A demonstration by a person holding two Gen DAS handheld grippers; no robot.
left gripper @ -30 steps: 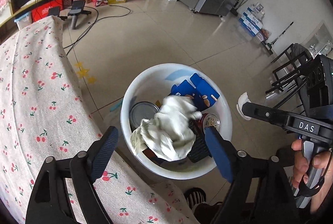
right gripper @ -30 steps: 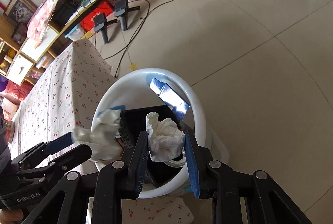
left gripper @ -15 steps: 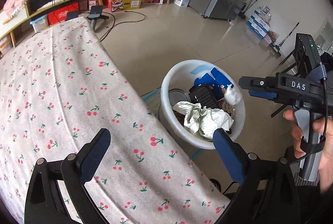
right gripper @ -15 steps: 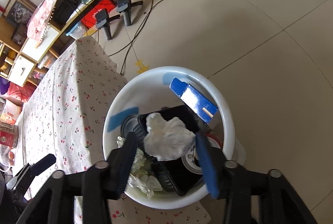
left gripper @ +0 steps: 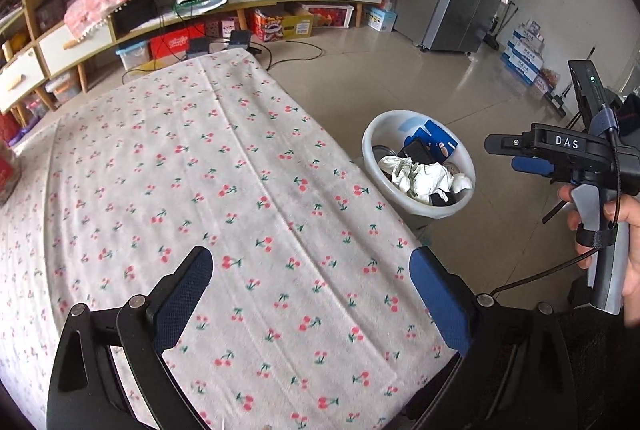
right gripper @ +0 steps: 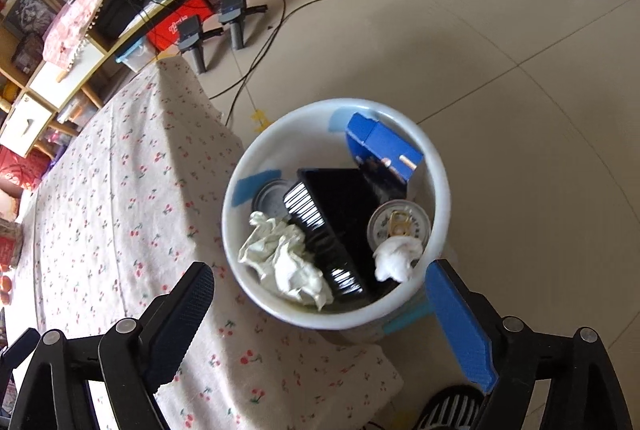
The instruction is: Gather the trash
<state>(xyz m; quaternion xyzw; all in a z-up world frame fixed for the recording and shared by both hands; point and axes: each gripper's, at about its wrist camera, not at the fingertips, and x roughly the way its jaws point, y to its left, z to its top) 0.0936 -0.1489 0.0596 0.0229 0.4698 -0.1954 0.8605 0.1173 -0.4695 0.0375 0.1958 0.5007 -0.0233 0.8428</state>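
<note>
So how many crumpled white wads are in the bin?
2: a large wad at the bin's table side, a small wad beside the can lid. More may be buried.

White round bin (right gripper: pixel 236 226) on the tiled floor, just beside the corner of the table, patches of blue tape on its inner wall. Filled with trash. Large crumpled off-white paper (right gripper: pixel 280 262) at the side nearest the table, partly over a black ribbed tray (right gripper: pixel 332 222) tilted across the middle. Blue carton (right gripper: pixel 384 150) leaning upright against the far wall, one end open. Round can lid with a pull tab (right gripper: pixel 400 226) lying flat, face up, at the side away from the table. Small white tissue wad (right gripper: pixel 396 258) resting against that lid and the near rim. Second round metal lid (right gripper: pixel 272 196), partly hidden under the tray and paper.
</note>
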